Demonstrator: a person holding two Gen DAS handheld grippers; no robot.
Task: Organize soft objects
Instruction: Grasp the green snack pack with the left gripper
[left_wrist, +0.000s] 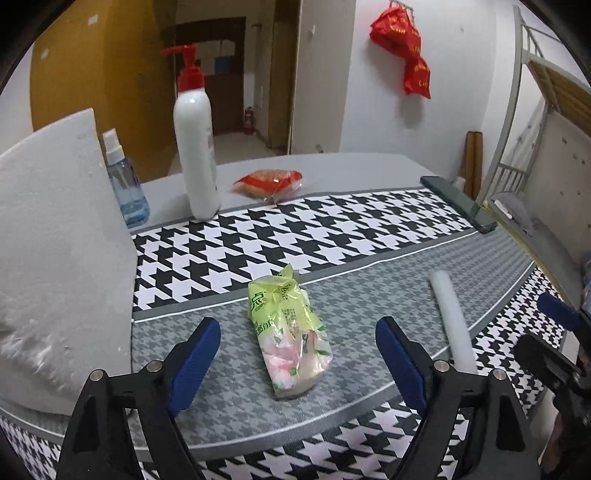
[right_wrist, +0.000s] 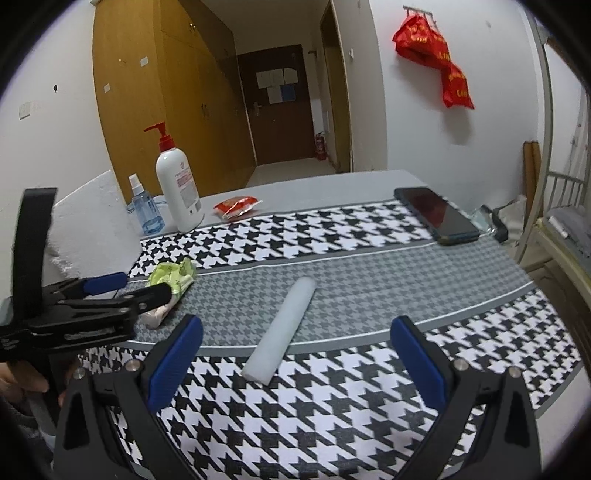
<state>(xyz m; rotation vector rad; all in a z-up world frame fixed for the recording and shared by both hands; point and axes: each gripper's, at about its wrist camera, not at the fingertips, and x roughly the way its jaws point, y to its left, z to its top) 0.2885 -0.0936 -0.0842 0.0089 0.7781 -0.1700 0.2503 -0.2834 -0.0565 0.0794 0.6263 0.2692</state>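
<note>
A green and pink plastic-wrapped tissue pack (left_wrist: 291, 332) lies on the grey band of the houndstooth mat (left_wrist: 332, 229). My left gripper (left_wrist: 297, 325) is open and straddles it; the blue pads (left_wrist: 195, 362) stand clear of both sides. From the right wrist view the same pack (right_wrist: 171, 275) shows behind the left gripper (right_wrist: 144, 286). A white foam roll (right_wrist: 284, 325) lies slantwise across the mat. Its near end sits between the fingers of my open right gripper (right_wrist: 297, 322), untouched. The roll (left_wrist: 452, 321) is also to the right in the left wrist view.
A white foam slab (left_wrist: 62, 251) leans at the left. Behind it stand a blue spray bottle (left_wrist: 127, 188) and a white pump bottle (left_wrist: 195, 147). A red packet (left_wrist: 267, 182) lies at the back, and a dark phone (right_wrist: 439, 216) at the far right.
</note>
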